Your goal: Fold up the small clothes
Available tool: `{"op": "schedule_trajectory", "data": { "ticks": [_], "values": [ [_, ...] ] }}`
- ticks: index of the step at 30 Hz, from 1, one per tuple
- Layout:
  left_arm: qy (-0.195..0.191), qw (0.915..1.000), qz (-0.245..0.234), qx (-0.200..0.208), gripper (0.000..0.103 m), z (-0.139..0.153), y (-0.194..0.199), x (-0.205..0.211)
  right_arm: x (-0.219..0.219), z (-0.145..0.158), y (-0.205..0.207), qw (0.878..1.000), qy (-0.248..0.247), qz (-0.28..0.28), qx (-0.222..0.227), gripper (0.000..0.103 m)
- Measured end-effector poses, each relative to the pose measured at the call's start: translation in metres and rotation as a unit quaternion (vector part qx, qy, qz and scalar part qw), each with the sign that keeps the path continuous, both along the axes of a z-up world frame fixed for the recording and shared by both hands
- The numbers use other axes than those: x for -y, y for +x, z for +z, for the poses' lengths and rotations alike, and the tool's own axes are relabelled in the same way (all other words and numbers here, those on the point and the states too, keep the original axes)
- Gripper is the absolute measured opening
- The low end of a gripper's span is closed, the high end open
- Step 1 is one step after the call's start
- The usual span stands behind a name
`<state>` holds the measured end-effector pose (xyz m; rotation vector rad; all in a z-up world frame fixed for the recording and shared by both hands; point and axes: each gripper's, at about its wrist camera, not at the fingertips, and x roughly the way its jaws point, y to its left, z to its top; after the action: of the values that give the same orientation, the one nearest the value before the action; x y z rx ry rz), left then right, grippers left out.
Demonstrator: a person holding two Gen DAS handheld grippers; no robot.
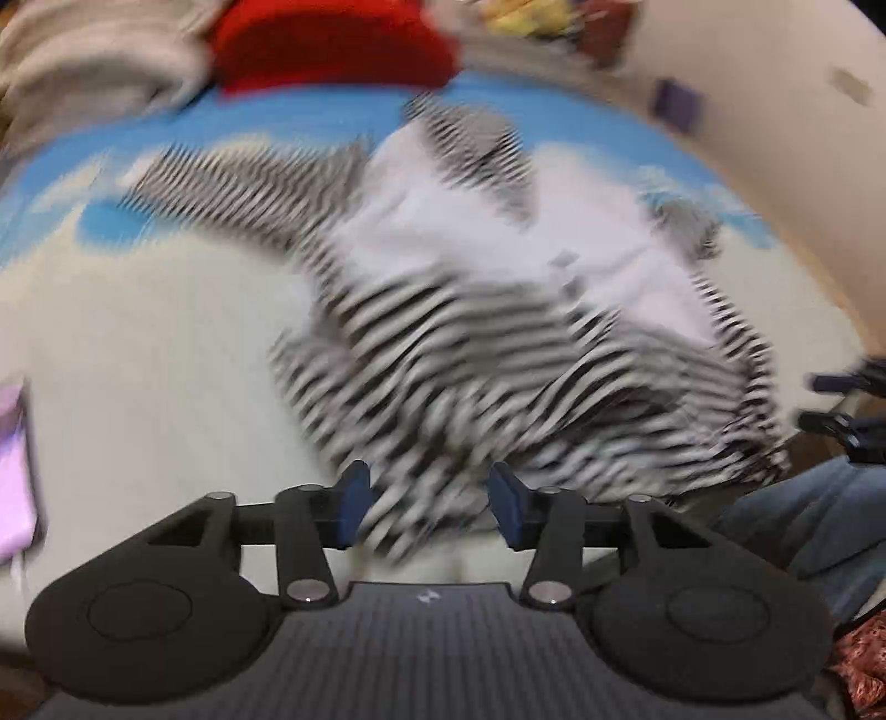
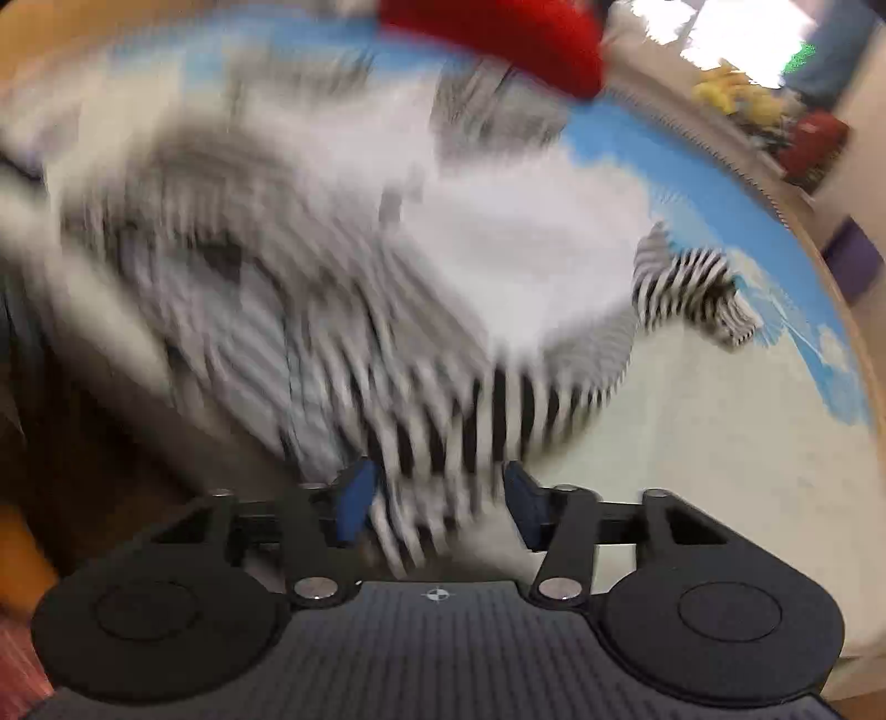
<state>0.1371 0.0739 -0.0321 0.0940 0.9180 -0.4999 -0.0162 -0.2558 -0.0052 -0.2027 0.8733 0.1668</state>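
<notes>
A small black-and-white striped top (image 1: 498, 343) lies crumpled on the mat, with its pale inner side (image 1: 470, 221) turned up; the picture is blurred. My left gripper (image 1: 429, 501) is open at the garment's near hem. Striped cloth lies between its blue pads (image 1: 354, 498), which do not press on it. In the right wrist view the same top (image 2: 332, 288) spreads up and to the left. My right gripper (image 2: 440, 501) is open too, a striped edge loose between its jaws. Dark fingers (image 1: 830, 382) of the other gripper show at the right edge.
The mat (image 1: 138, 360) is cream with a blue cloud-print border. A red cloth (image 1: 332, 44) lies at its far edge, with a beige heap (image 1: 83, 72) beside it. A pink item (image 1: 16, 471) sits at the left, and a leg in jeans (image 1: 803, 526) at the right. Yellow toys (image 2: 731, 94) lie beyond the mat.
</notes>
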Motion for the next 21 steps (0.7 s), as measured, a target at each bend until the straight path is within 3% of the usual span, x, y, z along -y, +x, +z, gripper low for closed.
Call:
{"op": "schedule_trajectory", "data": {
  "ticks": [3,5,8,9,10,11,13,15,17,20,21],
  "values": [
    [0.017,0.9974,-0.068,0.017,0.056,-0.01,0.011,0.049,-0.028,-0.008,0.028,0.998,0.042,0.054,0.014,0.054],
    [0.05,0.9933,-0.104,-0.003,0.056,-0.033,0.021,0.077,-0.048,-0.034,0.051,0.997,0.033,0.072,0.004,0.054],
    [0.107,0.9866,-0.117,-0.037,0.056,-0.066,0.035,0.095,-0.069,-0.067,0.08,0.997,0.002,0.08,0.002,0.049],
    [0.117,0.9864,-0.109,-0.039,0.039,-0.071,0.036,0.093,-0.072,-0.075,0.09,0.997,-0.011,0.082,0.004,0.018],
    [0.124,0.9867,-0.095,-0.042,0.007,-0.072,0.039,0.09,-0.073,-0.078,0.096,0.996,-0.022,0.081,0.005,0.007],
    [0.118,0.9887,-0.08,-0.046,0.008,-0.068,0.04,0.082,-0.072,-0.073,0.095,0.997,-0.021,0.079,0.01,0.005],
    [0.078,0.9933,-0.07,-0.048,0.007,-0.051,0.034,0.063,-0.066,-0.048,0.079,0.995,0.016,0.096,0.027,0.005],
    [0.076,0.9928,-0.084,-0.038,0.007,-0.036,0.018,0.052,-0.064,-0.024,0.054,0.989,0.025,0.14,0.034,0.005],
    [0.091,0.9895,-0.099,-0.051,0.007,-0.04,0.002,0.047,-0.067,-0.016,0.035,0.983,0.029,0.181,0.018,0.005],
    [0.131,0.9843,-0.104,-0.057,0.013,-0.066,-0.005,0.049,-0.085,-0.051,0.023,0.974,0.002,0.224,-0.034,0.008],
    [0.113,0.9876,-0.094,-0.056,0.013,-0.067,-0.002,0.046,-0.091,-0.072,0.024,0.973,-0.013,0.224,-0.055,0.018]
  ]
}}
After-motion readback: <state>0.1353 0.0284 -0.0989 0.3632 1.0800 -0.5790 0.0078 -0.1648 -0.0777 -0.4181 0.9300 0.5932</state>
